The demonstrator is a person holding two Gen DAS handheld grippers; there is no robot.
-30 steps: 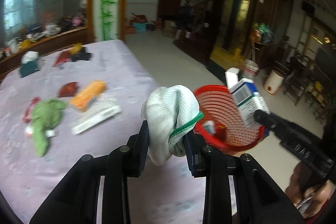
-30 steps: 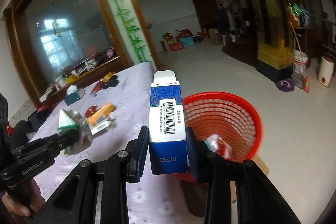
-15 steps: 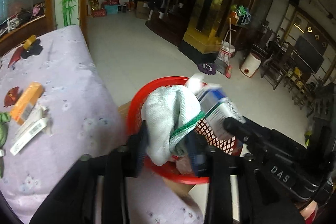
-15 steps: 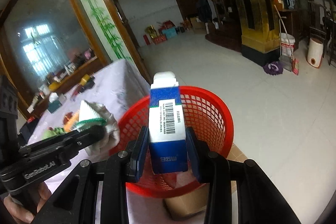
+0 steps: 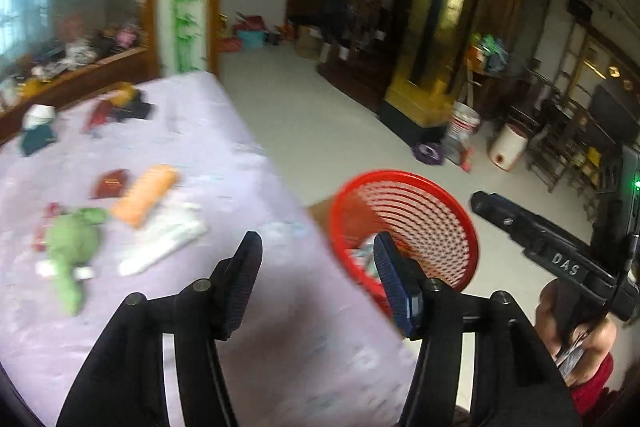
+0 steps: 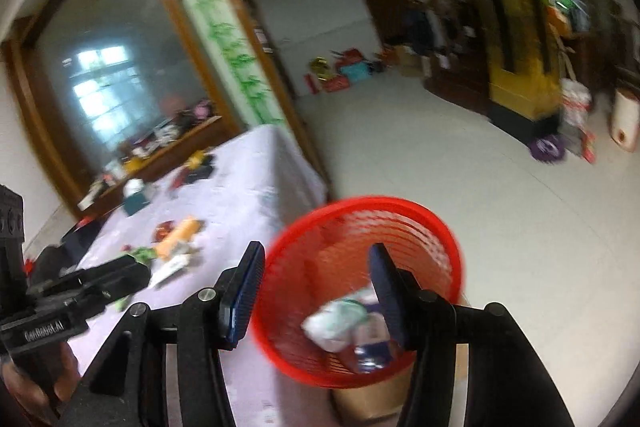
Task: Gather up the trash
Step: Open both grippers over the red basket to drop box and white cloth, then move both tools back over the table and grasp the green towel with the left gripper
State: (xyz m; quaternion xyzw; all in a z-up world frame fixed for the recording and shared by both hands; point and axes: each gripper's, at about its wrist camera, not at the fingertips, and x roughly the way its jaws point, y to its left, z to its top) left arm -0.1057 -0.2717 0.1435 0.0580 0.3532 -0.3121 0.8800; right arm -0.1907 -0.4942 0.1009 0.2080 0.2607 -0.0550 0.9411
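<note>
Basket: red mesh wastebasket [image 6: 400, 223] off the table's right edge, on a cardboard box [image 6: 368, 403]; holds a white cloth wad [image 6: 336, 319] and a blue-white carton [image 6: 370, 341], blurred.
Left gripper [image 5: 318, 277]: jaws spread wide, nothing held, over the table's near right edge.
Right gripper [image 6: 316, 291]: jaws spread wide, nothing held, above the basket.
Table [image 5: 224, 155]: lilac cloth; pale tiled floor [image 6: 460, 163] beyond.
Remaining on table: orange packet [image 5: 144, 195], white wrapper [image 5: 164, 243], green plush toy [image 5: 70, 247], dark red packet [image 5: 111, 183] toward the left edge.

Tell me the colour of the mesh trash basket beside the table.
Red. The basket shows best in the right wrist view, with trash inside.
</note>
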